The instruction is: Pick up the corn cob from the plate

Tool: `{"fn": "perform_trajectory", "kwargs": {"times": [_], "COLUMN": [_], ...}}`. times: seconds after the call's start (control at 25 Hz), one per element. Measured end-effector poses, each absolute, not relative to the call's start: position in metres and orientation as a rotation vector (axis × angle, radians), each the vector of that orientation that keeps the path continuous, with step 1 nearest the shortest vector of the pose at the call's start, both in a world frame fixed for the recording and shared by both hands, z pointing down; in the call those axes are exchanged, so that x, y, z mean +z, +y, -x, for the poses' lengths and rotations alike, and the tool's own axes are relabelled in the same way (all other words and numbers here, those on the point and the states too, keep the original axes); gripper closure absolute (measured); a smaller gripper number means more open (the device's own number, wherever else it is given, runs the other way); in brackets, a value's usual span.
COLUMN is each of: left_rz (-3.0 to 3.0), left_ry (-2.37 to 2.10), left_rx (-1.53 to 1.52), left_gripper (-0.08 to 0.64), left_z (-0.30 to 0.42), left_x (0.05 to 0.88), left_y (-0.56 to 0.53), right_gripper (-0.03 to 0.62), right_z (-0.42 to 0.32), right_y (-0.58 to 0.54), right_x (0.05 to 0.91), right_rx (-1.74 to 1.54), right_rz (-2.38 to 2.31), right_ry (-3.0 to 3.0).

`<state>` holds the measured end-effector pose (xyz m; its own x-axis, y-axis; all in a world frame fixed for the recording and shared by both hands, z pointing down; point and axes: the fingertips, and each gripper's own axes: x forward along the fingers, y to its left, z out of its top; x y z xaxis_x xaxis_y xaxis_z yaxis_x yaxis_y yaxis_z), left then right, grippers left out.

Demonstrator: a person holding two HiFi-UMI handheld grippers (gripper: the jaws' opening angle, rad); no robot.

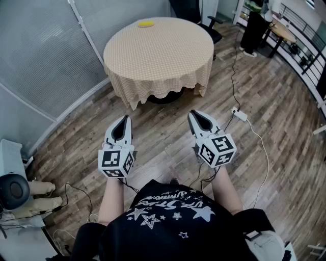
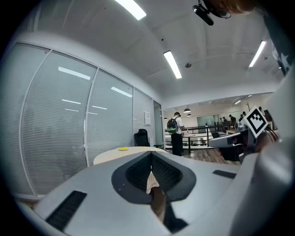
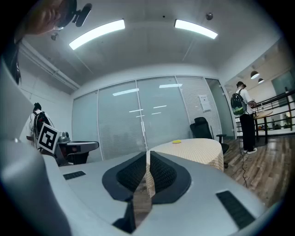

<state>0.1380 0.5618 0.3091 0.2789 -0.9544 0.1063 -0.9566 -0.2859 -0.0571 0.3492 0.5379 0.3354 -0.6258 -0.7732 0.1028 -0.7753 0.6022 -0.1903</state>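
Note:
The corn cob point(image 1: 146, 23) is a small yellow shape lying near the far edge of the round table point(image 1: 159, 51); I cannot make out a plate under it. It also shows as a yellow spot in the left gripper view, corn cob point(image 2: 123, 149), and in the right gripper view, corn cob point(image 3: 177, 141). My left gripper point(image 1: 122, 118) and right gripper point(image 1: 196, 113) are held side by side over the wooden floor, well short of the table and pointing at it. The jaws of the left gripper point(image 2: 150, 159) meet at the tips with nothing between them. The right gripper point(image 3: 148, 156) is shut and empty too.
A checked cloth drapes the table down toward the floor. A black office chair point(image 1: 198, 10) stands behind it. A power strip point(image 1: 239, 114) with a cable lies on the floor at the right. A person point(image 1: 254, 25) stands at the back right. Glass partitions point(image 1: 46, 56) run along the left.

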Motion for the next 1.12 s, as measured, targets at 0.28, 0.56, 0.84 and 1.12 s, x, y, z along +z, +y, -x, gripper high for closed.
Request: {"fn": "perform_trajectory", "kwargs": {"times": [0.28, 0.56, 0.84, 1.12], "left_rz": [-2.529, -2.529, -2.543, -2.555], "left_ry": [-1.837, -1.780, -1.738, -1.693], "left_rx": [0.206, 0.291, 0.292, 0.323], "left_gripper": [0.554, 0.554, 0.554, 0.554], "left_z": [-0.134, -0.111, -0.112, -0.127], "left_x": [0.311, 0.323, 0.329, 0.334], "left_y": [0.564, 0.578, 0.593, 0.585], "right_gripper": [0.548, 0.548, 0.548, 0.548], "right_z": [-0.328, -0.307, -0.302, -0.306], "right_y": [0.547, 0.564, 0.584, 0.579], "right_x": [0.346, 0.346, 0.344, 0.338], "right_rx": [0.320, 0.302, 0.296, 0.352], "right_rz": [-1.336, -1.344, -1.359, -1.390], "right_ry": [-2.770, -2.714, -2.709, -2.791]}}
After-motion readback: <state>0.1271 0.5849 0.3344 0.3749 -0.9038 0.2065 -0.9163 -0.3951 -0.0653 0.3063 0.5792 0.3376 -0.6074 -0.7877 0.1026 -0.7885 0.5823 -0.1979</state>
